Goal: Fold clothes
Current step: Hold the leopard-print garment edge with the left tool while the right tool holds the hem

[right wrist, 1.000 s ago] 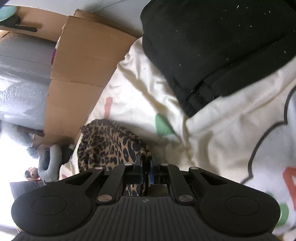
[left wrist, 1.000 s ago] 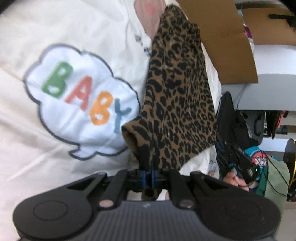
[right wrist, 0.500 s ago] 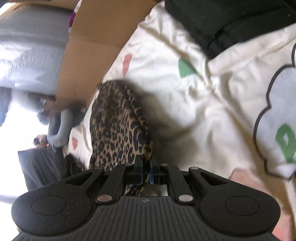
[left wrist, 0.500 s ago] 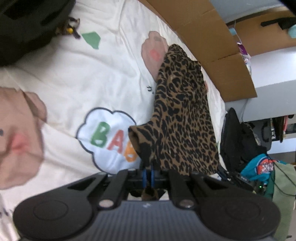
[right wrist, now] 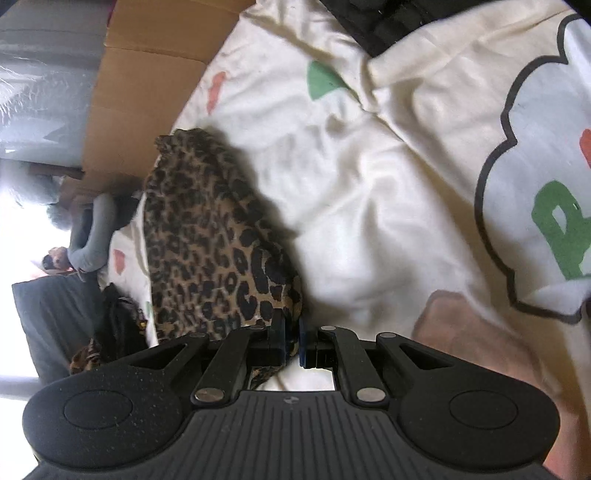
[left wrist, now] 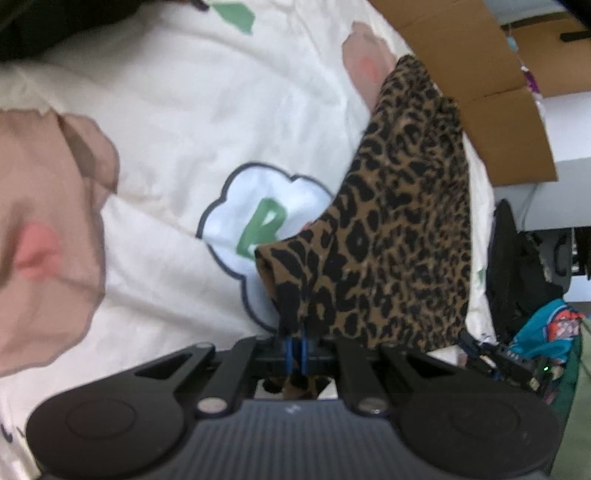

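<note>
The left gripper [left wrist: 294, 341] is pinched tight on a corner of the leopard-print garment [left wrist: 399, 229], its 2 blue-padded fingers almost together with cloth bunched between them. From that pinch the garment stretches away up and to the right, lifted off the cream blanket [left wrist: 192, 110] near the tool and reaching the blanket again at its far end, by the cardboard box [left wrist: 491, 110].

The right gripper [right wrist: 291, 341] grips another edge of the same leopard-print garment [right wrist: 207, 236]; its 2 fingers stand a narrow gap apart with fabric caught in the gap. Here the garment lies ahead and to the left of the tool, draped on the cream blanket [right wrist: 351, 192] just beside the cardboard box [right wrist: 147, 92].

In count: 1 leopard garment, 2 grippers, both holding it. A dark garment [right wrist: 388, 18] lies at the blanket's top edge, well apart from the leopard one.
</note>
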Available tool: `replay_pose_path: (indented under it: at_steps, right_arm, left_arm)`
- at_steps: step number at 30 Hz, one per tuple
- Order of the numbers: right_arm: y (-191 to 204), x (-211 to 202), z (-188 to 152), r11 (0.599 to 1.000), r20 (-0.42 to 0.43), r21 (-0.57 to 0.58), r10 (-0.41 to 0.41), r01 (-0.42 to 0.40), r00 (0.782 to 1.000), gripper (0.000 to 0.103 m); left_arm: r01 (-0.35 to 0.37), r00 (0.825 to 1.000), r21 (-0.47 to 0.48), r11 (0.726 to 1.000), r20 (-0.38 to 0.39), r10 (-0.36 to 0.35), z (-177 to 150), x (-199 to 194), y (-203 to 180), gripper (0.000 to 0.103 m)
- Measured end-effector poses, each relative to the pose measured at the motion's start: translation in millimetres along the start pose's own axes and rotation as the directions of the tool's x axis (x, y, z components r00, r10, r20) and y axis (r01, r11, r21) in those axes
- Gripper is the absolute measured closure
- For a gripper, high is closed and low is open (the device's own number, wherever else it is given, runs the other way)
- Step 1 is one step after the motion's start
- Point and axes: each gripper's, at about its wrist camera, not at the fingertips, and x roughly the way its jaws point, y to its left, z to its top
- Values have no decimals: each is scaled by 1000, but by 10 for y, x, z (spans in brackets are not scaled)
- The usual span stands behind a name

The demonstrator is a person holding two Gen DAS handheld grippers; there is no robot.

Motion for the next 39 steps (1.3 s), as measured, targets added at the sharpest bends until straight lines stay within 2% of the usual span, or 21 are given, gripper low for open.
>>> replay_pose_path:
  at_steps: [2, 4, 6, 7, 11, 16, 20, 22, 26, 27, 33, 39]
  right_arm:
    - [20, 22, 22, 999, -10, -34, -13, 13, 1000, 93]
    - [71, 19, 45, 996, -7, -86, -29, 28, 1000, 86]
    - [102, 20, 74, 993, -6, -119, -21, 21, 1000, 65]
    - [119, 22, 89, 991, -6, -133, -15, 14, 1000, 61]
    - [157, 77, 156, 984, -19, -180, -12, 9, 1000, 60]
    - [176, 204, 265, 977, -81, -213, 3, -21, 997, 60]
    - [200, 267, 308, 976, -104, -216, 14, -36, 994, 61]
    - [209, 295, 297, 975, -123, -216, 16, -42, 992, 66]
    - [247, 340, 262, 969, -157, -246, -2, -37, 988, 94]
    - [249, 338, 262, 968, -158, -249, -4, -35, 987, 96]
    - [264, 226, 237, 967, -134, -251, -2, -32, 991, 99]
    - [292, 63, 170, 968, -88, -249, -33, 10, 996, 100]
  left_arm:
    - [-3, 1000, 2, 1000, -1, 3, -5, 46, 24, 98]
    - [-9, 1000, 51, 999, 2, 9, -16, 66, -4, 96]
    - [-15, 1000, 67, 998, 5, 15, -18, 81, 12, 89]
    - [-11, 1000, 62, 998, 6, 11, -18, 84, 31, 89]
    - [-3, 1000, 70, 998, 12, 2, -22, 86, 50, 86]
    - [17, 1000, 83, 996, 21, -19, -17, 135, 103, 82]
    - [48, 998, 65, 997, 28, -50, -21, 147, 165, 82]
    - [55, 998, 52, 997, 31, -57, -33, 135, 184, 82]
    - [57, 997, 43, 997, 47, -59, -73, 120, 186, 82]
    - [57, 997, 41, 998, 50, -59, -80, 117, 183, 84]
    - [8, 999, 75, 997, 34, -10, -82, 116, 20, 97]
    - [-8, 1000, 112, 994, 26, 5, -157, 12, -189, 98]
